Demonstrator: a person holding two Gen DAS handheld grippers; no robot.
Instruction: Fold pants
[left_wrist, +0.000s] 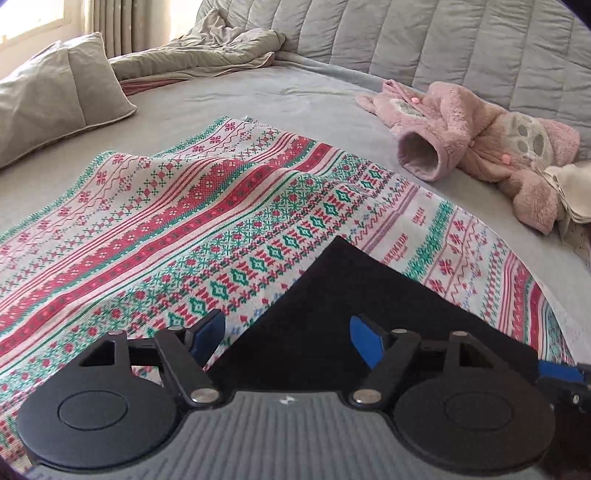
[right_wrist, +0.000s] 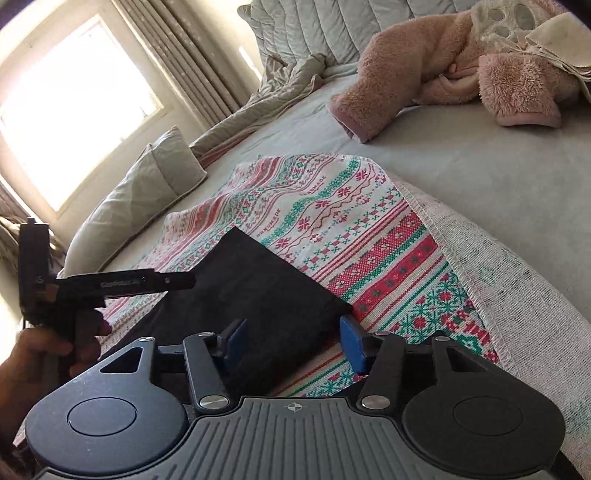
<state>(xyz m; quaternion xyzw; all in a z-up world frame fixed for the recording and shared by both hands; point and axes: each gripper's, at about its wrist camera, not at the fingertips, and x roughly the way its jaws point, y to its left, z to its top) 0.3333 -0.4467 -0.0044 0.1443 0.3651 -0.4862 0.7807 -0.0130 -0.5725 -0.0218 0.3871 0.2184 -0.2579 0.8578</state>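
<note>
Roughly: one black pants (left_wrist: 314, 314), smooth, folded to a corner, on one woven patterned cloth (left_wrist: 166, 221). Left gripper (left_wrist: 288, 332) spread; right gripper (right_wrist: 291, 339) spread around pants' edge, not pinching. One fuzzy pink garment (left_wrist: 480, 136), one pillow (left_wrist: 55, 96).

Left tongs (left_wrist: 288, 338) angled downward, blue pads (left_wrist: 365, 341) spread wide, nothing pressed between them. Right tongs (right_wrist: 293, 338) also tilted down, blue pads (right_wrist: 352, 343) partly apart, not clamped on anything. Seen from right wrist view: left tongs' black body side-on at the left edge, held by a hand (right_wrist: 40, 354) wrapped round the grip, fingers curled.
</note>
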